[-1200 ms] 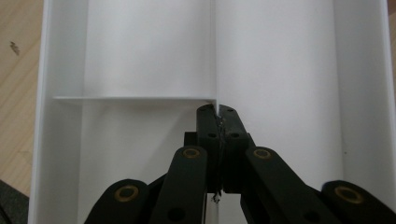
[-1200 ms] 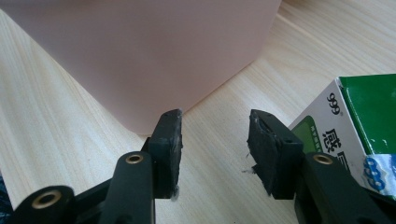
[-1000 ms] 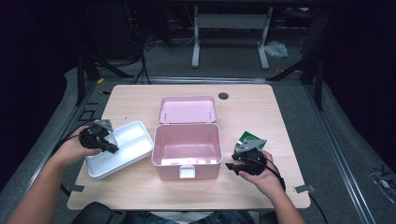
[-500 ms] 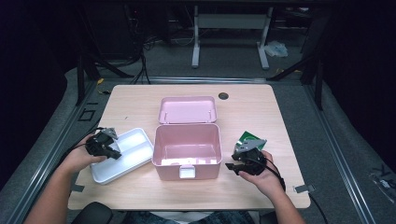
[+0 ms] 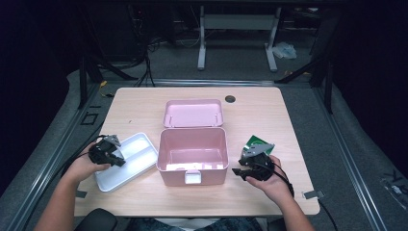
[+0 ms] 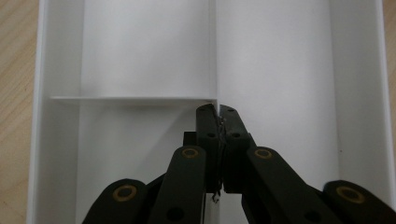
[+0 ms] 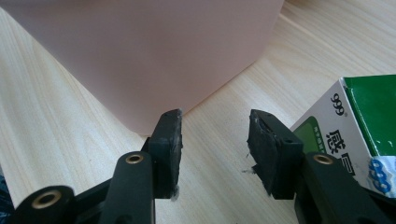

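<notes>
Drawn back a little from the pink box [image 5: 192,154], my left claw [image 5: 109,153] stays clamped on the white tray's [image 5: 139,144] divider, tray lying just left of the box with its long axis slanting away, while my right claw [image 5: 246,169] waits part-open right of the box.

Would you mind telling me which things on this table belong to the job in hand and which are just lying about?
In hand:
- white divided tray, its partition clamped by the left gripper
- open pink box beside it
- right gripper, open, resting near the box

Lying about:
- green and white carton, untouched
- table with its cable hole
</notes>
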`<state>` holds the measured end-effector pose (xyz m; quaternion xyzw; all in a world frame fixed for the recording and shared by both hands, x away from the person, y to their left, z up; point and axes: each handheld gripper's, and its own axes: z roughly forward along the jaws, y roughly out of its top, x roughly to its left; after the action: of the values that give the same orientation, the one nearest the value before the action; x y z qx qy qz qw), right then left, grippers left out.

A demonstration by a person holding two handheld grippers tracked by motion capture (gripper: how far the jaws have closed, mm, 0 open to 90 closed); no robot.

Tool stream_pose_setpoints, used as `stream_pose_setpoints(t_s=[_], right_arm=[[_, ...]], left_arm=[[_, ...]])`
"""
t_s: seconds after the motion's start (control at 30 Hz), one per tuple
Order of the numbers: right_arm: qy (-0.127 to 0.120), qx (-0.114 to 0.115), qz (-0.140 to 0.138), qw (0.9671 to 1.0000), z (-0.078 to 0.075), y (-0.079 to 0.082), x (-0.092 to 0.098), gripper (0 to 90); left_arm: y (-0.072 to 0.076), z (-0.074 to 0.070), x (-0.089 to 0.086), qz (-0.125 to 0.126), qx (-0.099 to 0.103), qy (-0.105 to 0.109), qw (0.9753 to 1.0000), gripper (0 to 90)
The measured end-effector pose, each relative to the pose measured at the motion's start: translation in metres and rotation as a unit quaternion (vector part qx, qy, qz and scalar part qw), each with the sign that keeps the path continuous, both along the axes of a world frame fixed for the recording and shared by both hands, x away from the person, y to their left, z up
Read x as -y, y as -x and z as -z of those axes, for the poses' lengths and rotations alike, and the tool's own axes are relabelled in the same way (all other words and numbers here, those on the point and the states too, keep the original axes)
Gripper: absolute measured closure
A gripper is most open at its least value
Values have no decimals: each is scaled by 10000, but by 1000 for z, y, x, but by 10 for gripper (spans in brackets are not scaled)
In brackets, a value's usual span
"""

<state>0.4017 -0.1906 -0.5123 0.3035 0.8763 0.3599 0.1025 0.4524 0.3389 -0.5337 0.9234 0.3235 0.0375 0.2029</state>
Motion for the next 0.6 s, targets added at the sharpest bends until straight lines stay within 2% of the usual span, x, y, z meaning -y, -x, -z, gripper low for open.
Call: stream_pose_setpoints(t_s=[0.07,0.13,0.3,0.4,0.47,0.6], right_arm=[[5,8,-9,10000,0,0,0,543],[16,0,-26,10000,0,0,0,540],[20,-31,-40,10000,-1,-1,0,518],[54,-40,-53,10000,-4,0,-1,472],[72,-41,-64,9999,-7,0,-1,436],[102,-78,-66,9999,-14,-1,-2,392]], left_arm=[[0,0,0,-35,4,32,10000,878],[2,-2,-3,-152,65,129,9998,788],[7,-9,-5,-242,125,281,9992,717],[11,-14,-6,-304,250,267,9989,631],[12,-19,-6,-343,304,334,9984,592],[14,-24,-4,-298,351,394,9982,552]])
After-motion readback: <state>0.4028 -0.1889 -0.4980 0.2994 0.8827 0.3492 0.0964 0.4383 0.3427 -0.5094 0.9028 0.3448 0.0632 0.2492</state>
